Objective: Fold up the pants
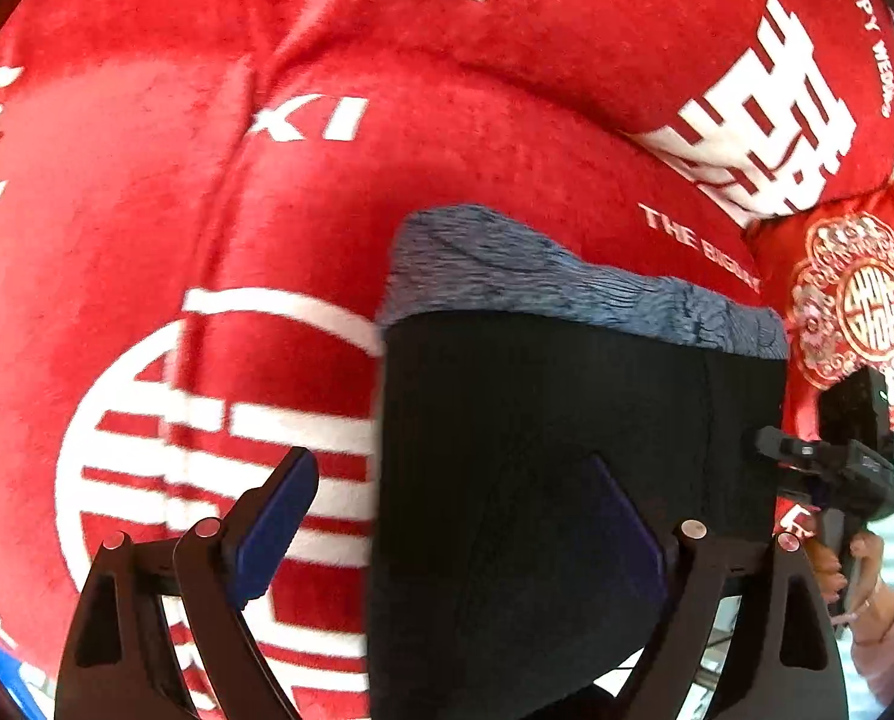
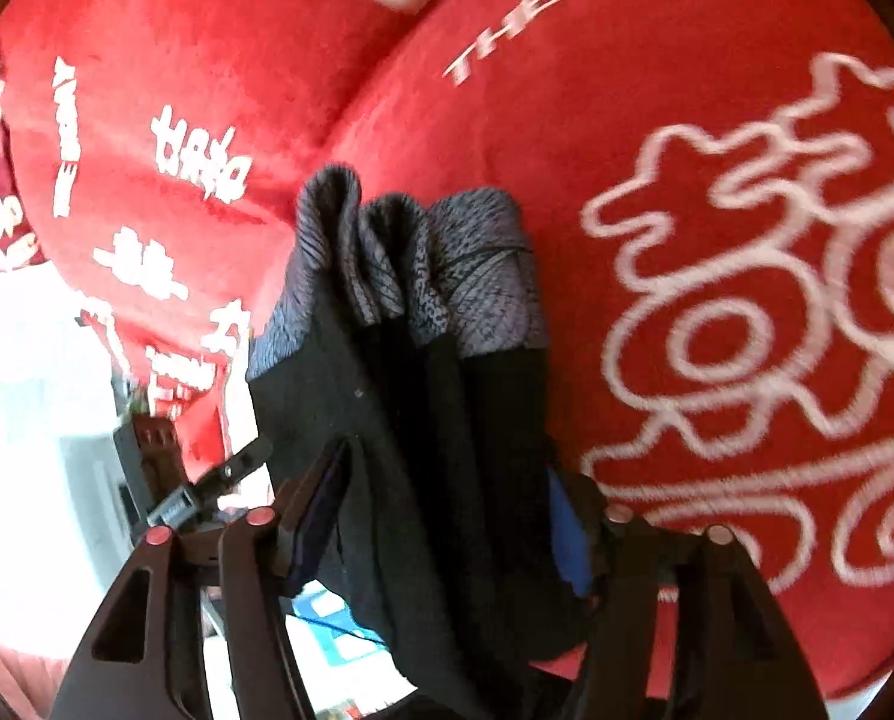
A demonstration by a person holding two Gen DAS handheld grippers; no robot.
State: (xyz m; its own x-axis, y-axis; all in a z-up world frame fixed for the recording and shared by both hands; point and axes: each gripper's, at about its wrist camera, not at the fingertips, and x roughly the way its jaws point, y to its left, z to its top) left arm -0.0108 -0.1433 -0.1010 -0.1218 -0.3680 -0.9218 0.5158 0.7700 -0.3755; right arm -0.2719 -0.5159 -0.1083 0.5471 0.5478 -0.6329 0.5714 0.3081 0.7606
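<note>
The pants (image 1: 567, 420) are black with a grey-blue ribbed waistband (image 1: 537, 276), lying on a red plush cover. In the left wrist view they lie flat; my left gripper (image 1: 453, 492) is open, its left blue-padded finger (image 1: 273, 516) over the red cover and its right finger over the black cloth. In the right wrist view the pants (image 2: 423, 420) are bunched in folds, waistband (image 2: 447, 258) away from me. My right gripper (image 2: 447, 516) stands wide around the bunched cloth, without pinching it. The right gripper also shows in the left wrist view (image 1: 831, 468) at the pants' right edge.
The red plush cover (image 1: 267, 180) with white characters and lettering drapes a cushioned seat and backrest. A red embroidered cushion (image 1: 855, 300) sits at the right. White floor and blue-and-white items (image 2: 333, 624) show below the seat edge.
</note>
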